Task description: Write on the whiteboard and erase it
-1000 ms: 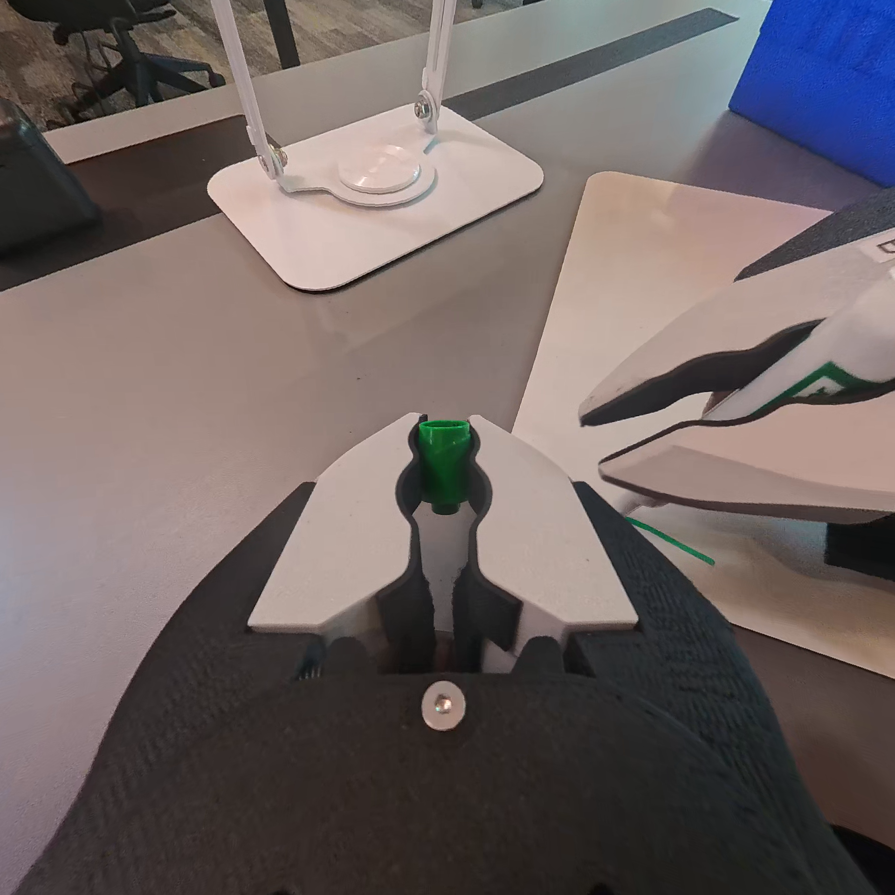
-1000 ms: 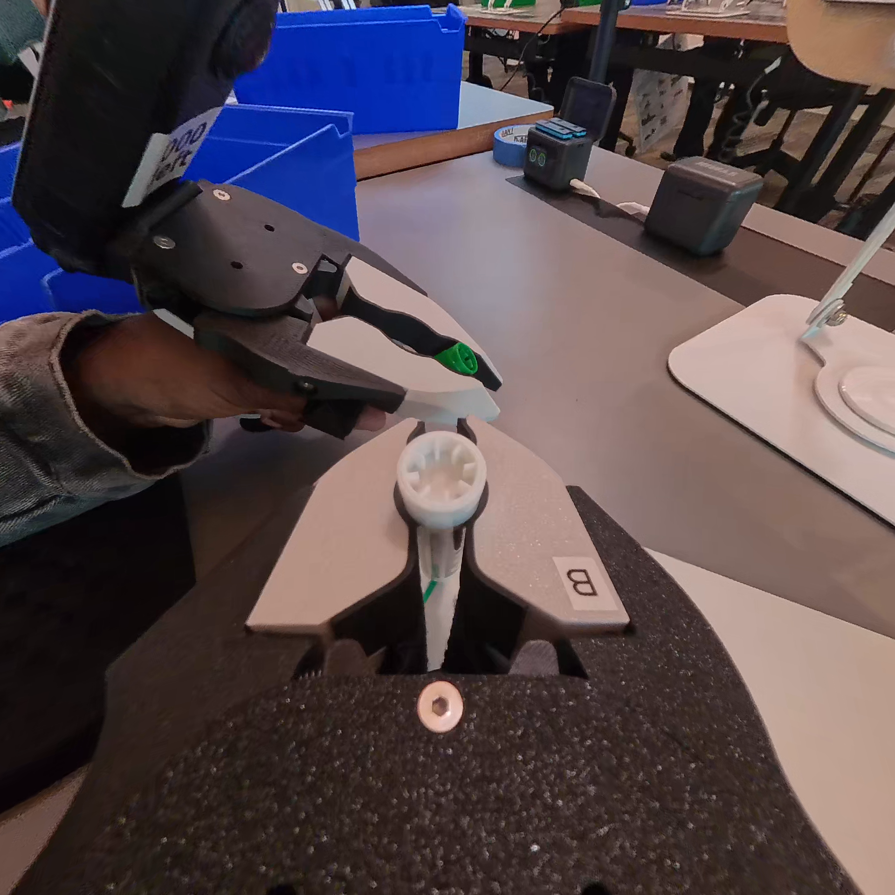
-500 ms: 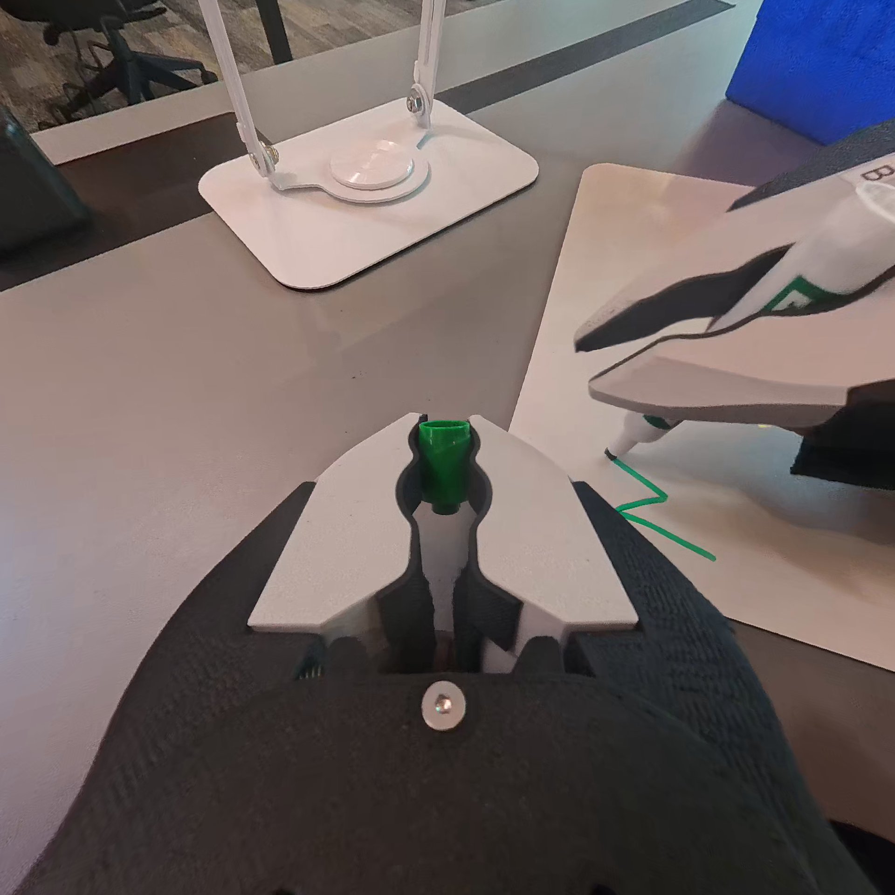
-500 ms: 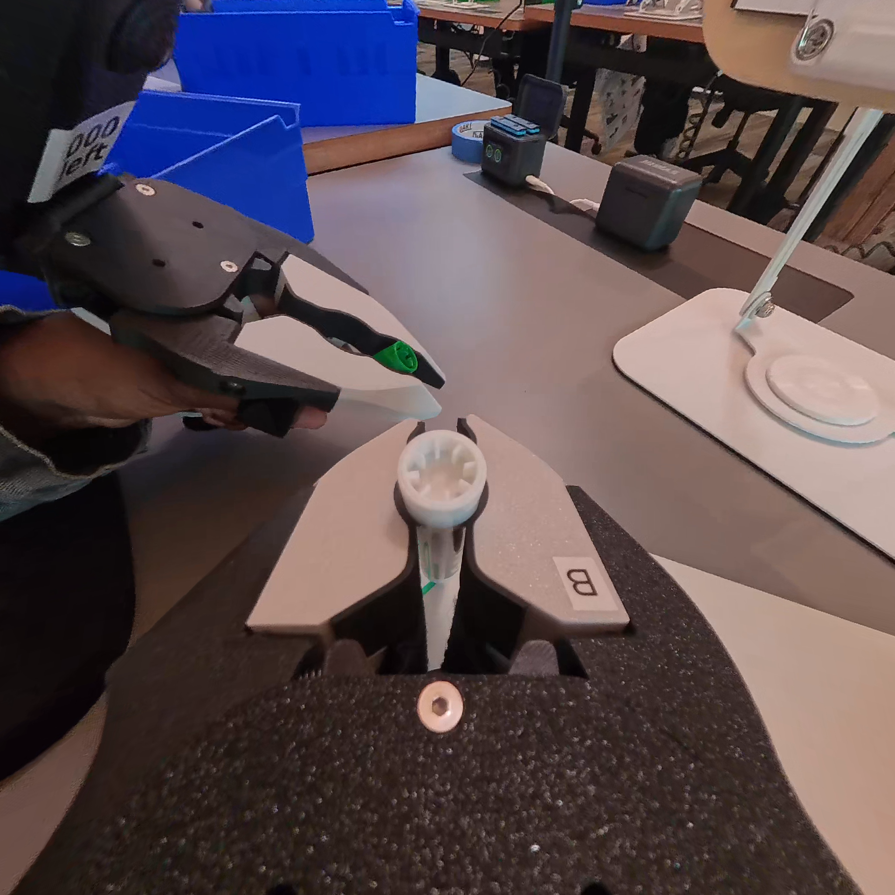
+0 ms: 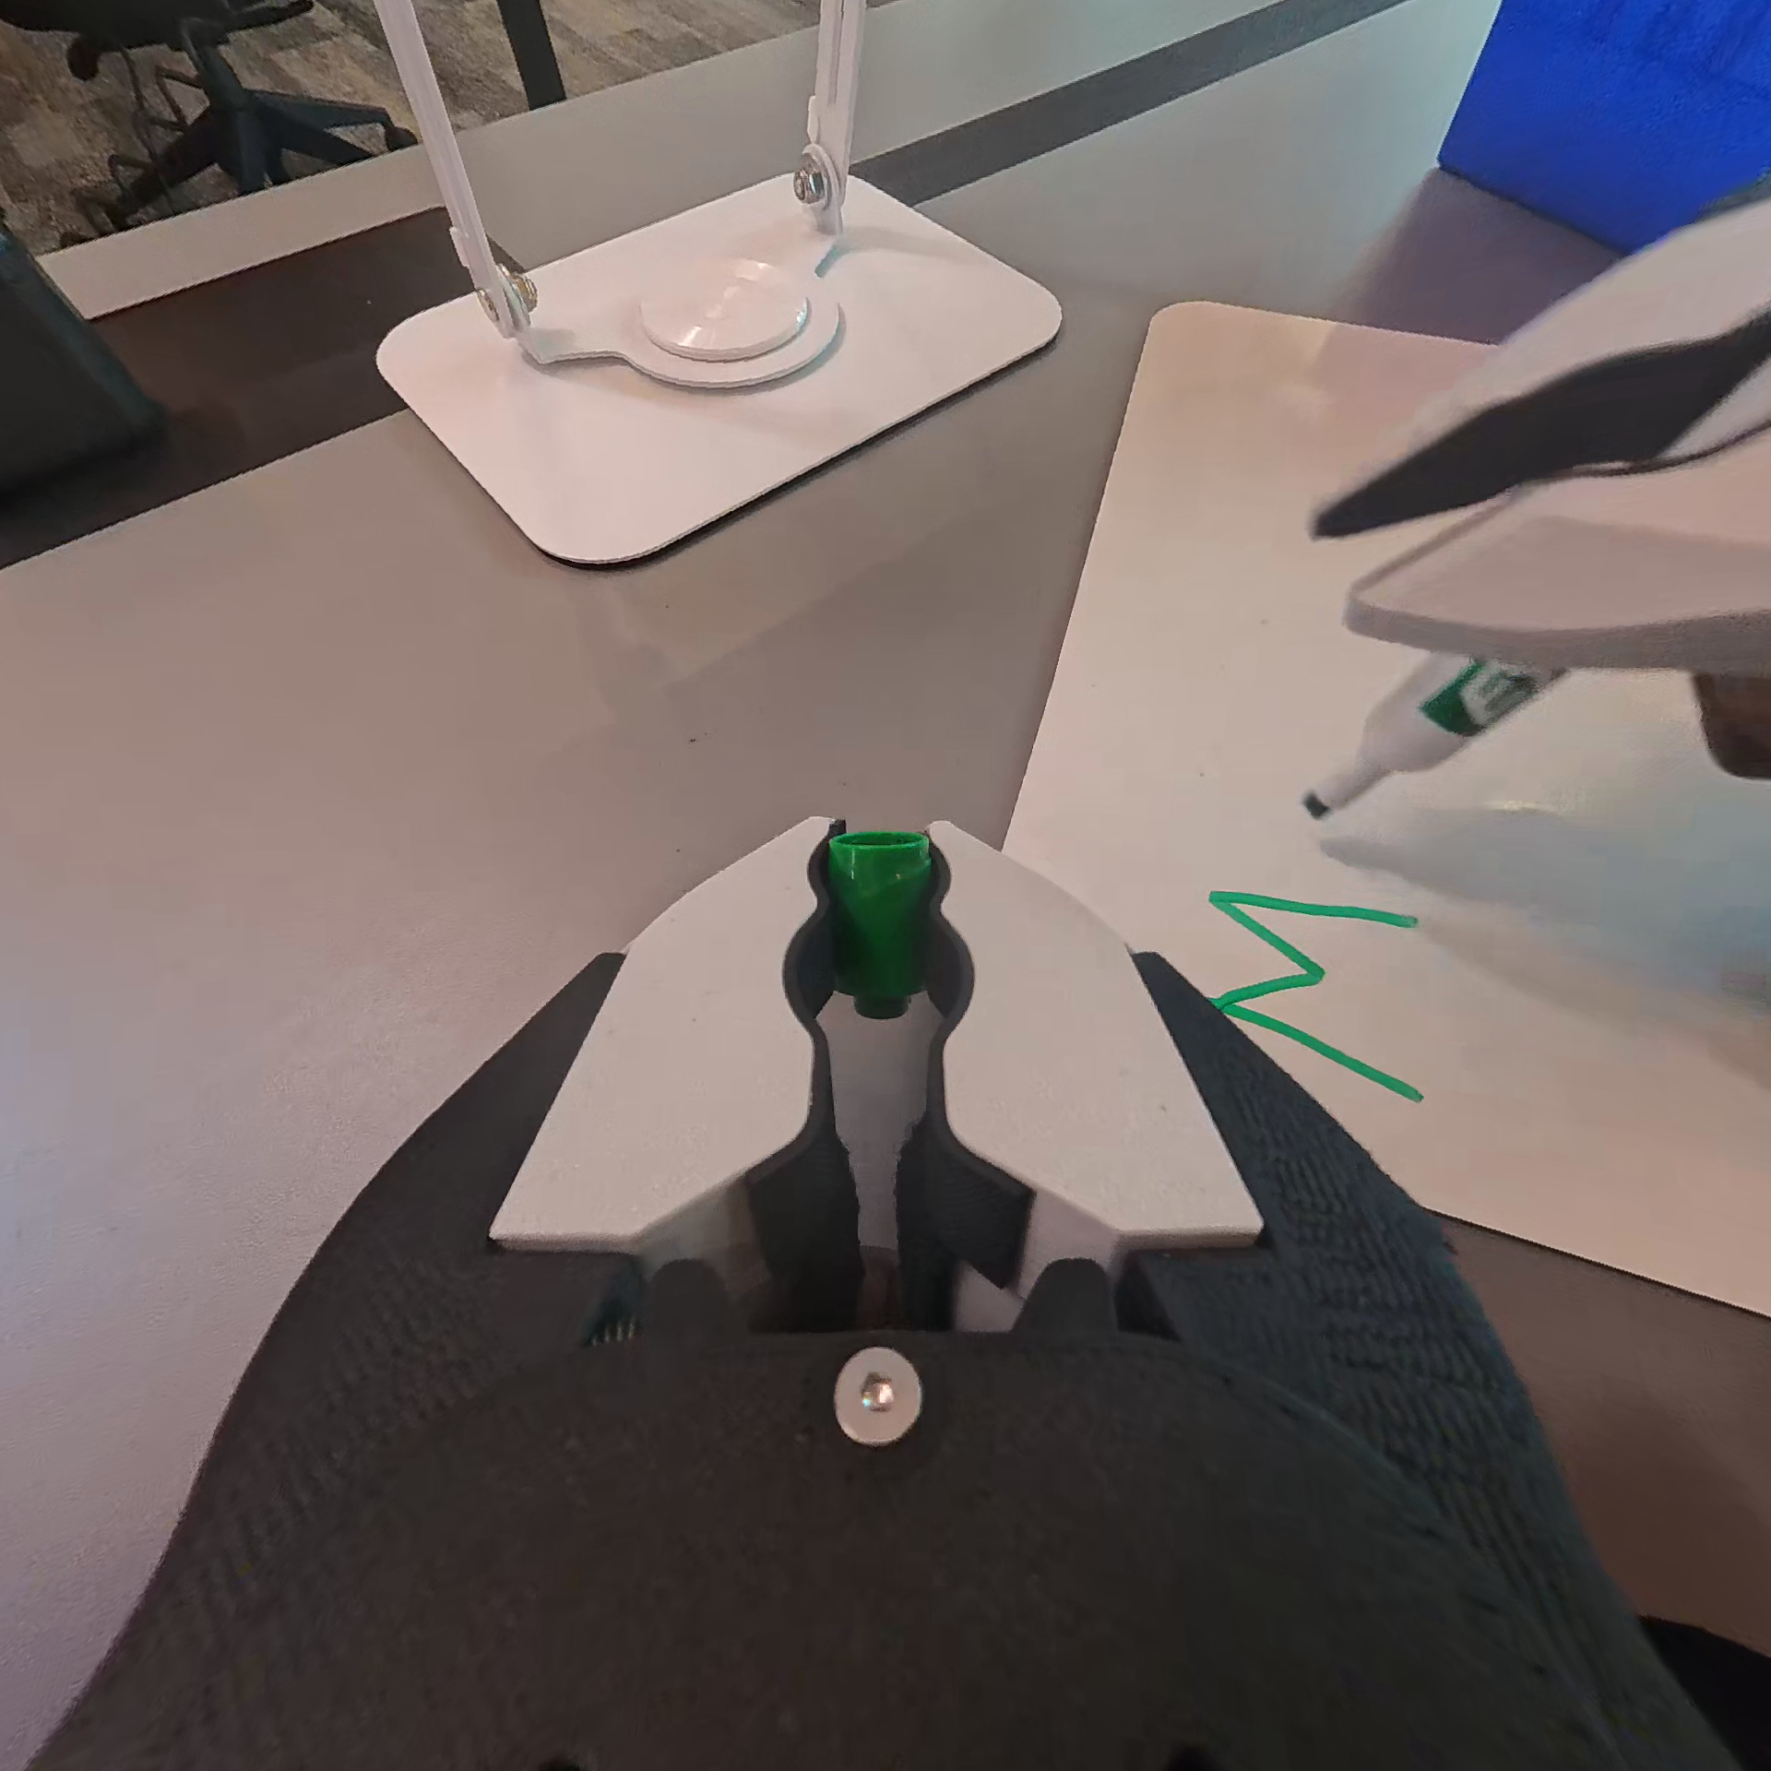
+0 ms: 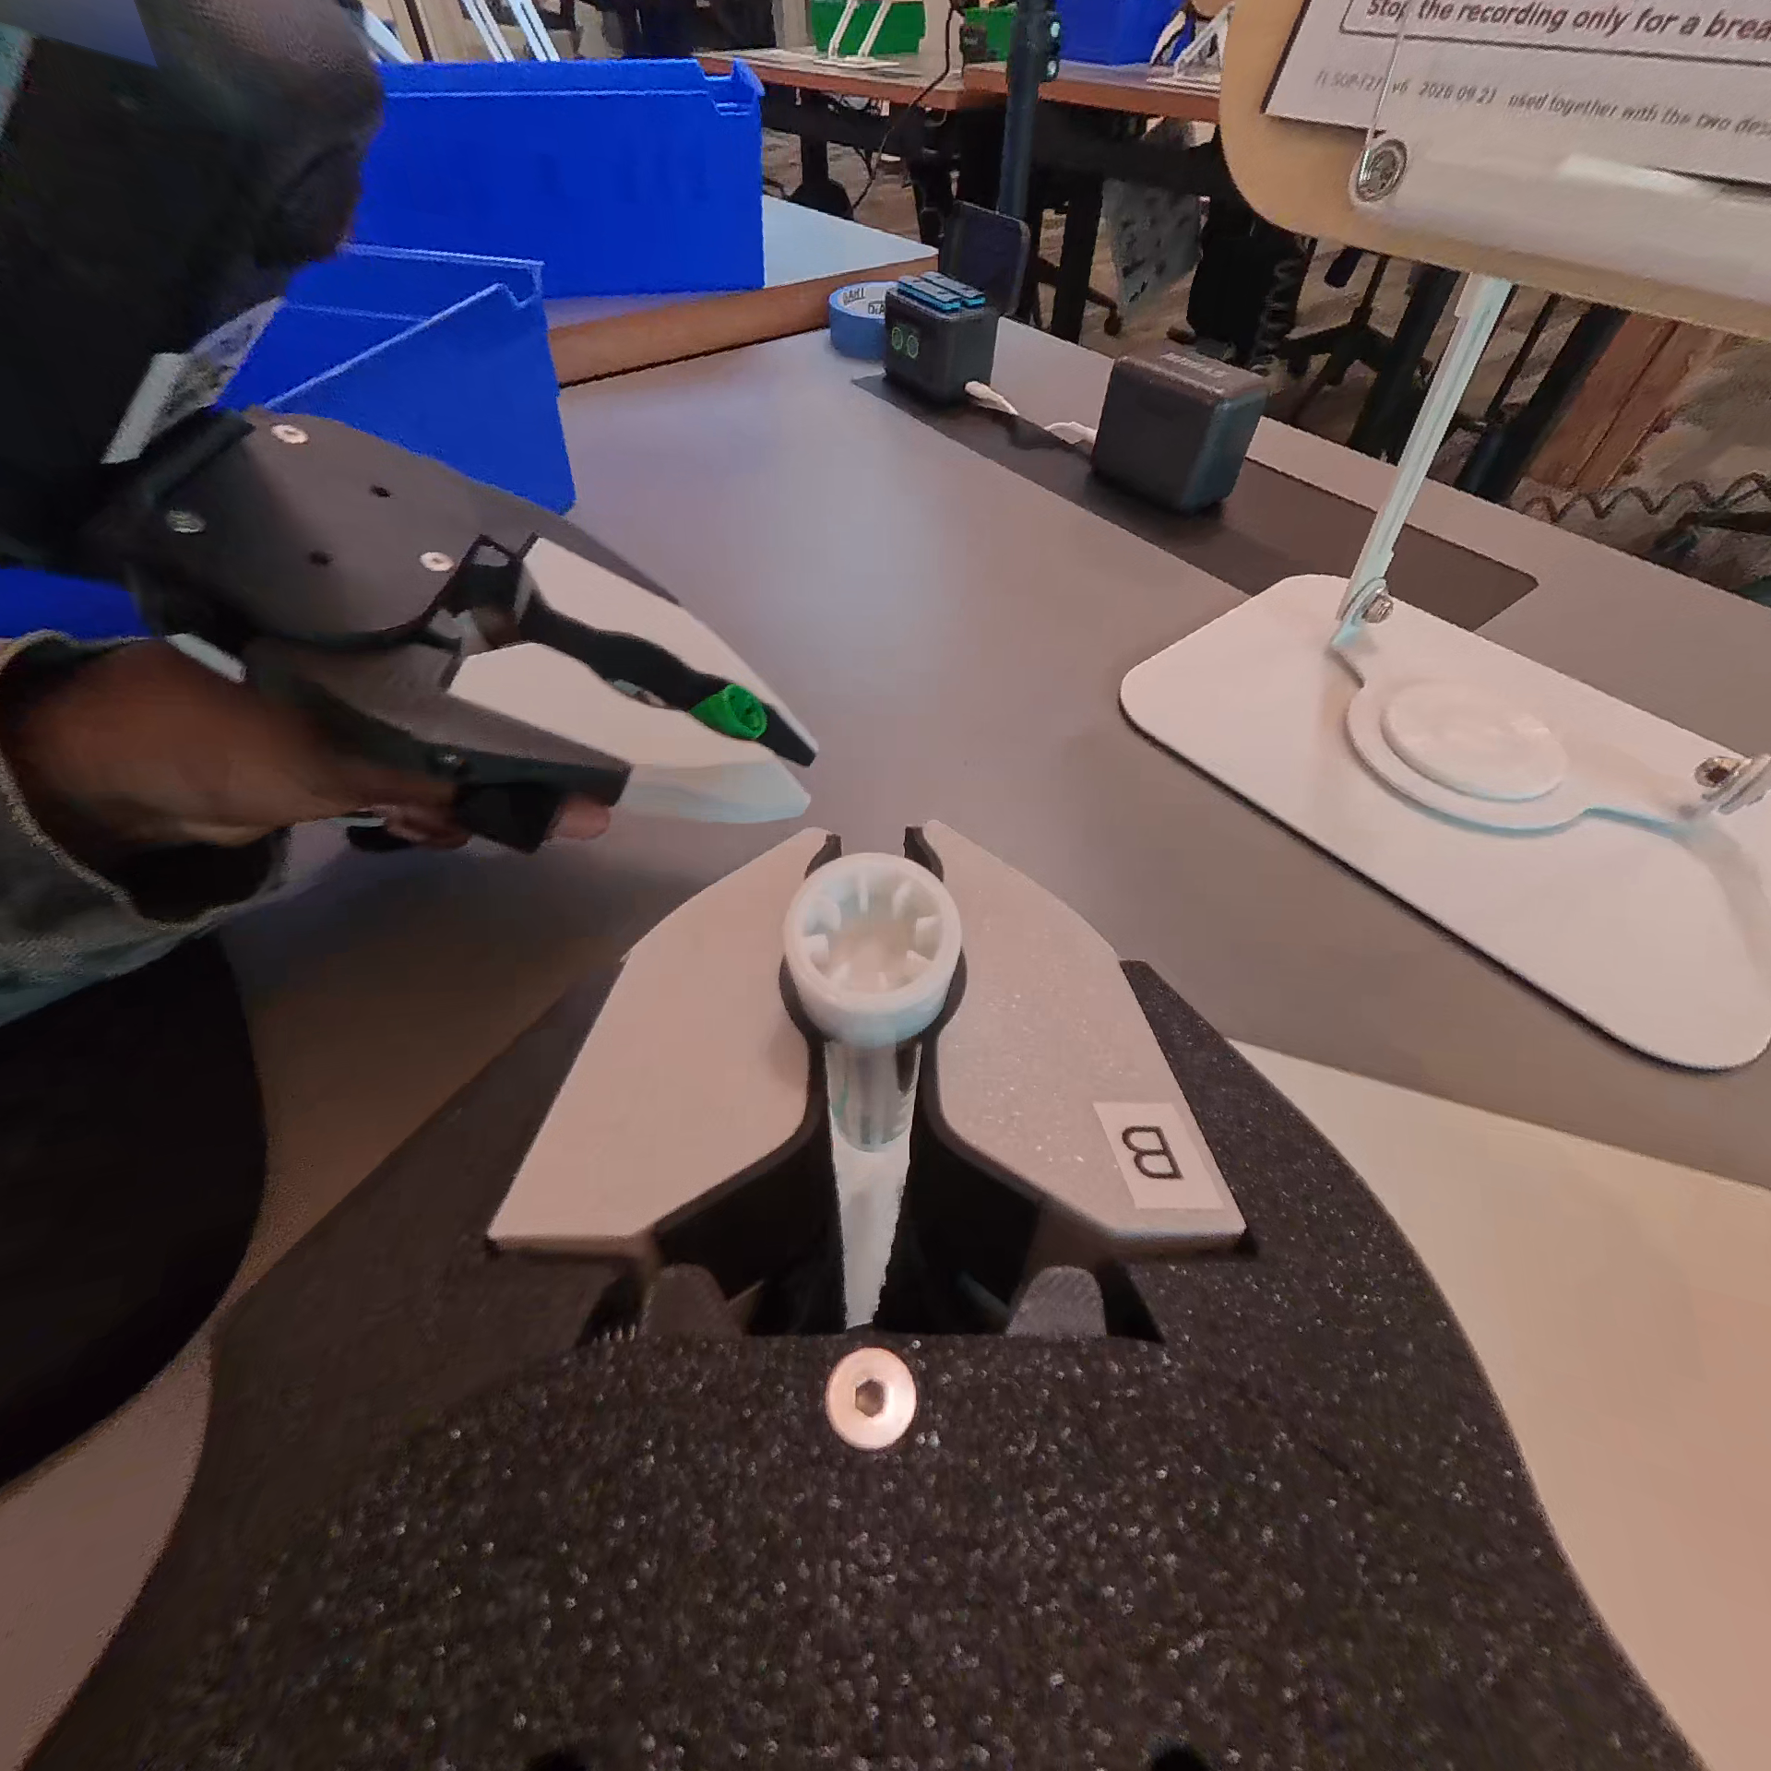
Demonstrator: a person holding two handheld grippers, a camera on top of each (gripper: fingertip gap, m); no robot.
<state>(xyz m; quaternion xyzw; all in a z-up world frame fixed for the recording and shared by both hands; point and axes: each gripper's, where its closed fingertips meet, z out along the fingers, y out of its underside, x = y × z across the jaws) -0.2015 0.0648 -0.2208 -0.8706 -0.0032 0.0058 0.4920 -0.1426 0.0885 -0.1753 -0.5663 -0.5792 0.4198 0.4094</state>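
Observation:
A white whiteboard (image 5: 1227, 594) lies flat on the grey table at the right. A green zigzag line (image 5: 1294, 977) is drawn near its left edge. My left gripper (image 5: 880, 843) is shut on the green marker cap (image 5: 877, 906) and hovers over the table left of the board. My right gripper (image 6: 874, 843) is shut on the white marker (image 6: 870, 944). In the left wrist view the marker (image 5: 1418, 728) points down-left, its tip just above the board beyond the zigzag. The left gripper also shows in the right wrist view (image 6: 767, 767).
A white lamp base (image 5: 709, 383) with two thin arms stands behind the board. Blue bins (image 6: 460, 287) sit at the far side. A dark charger box (image 6: 1174, 441), a battery case (image 6: 934, 335) and blue tape (image 6: 856, 316) lie farther back. A person's hand (image 6: 144, 757) holds the left gripper. Some 8 cm of space lies between my two pairs of fingers.
My right gripper drew more of the green zigzag, then lifted and moved up and right away from the line. The left gripper stayed nearly still with the cap.

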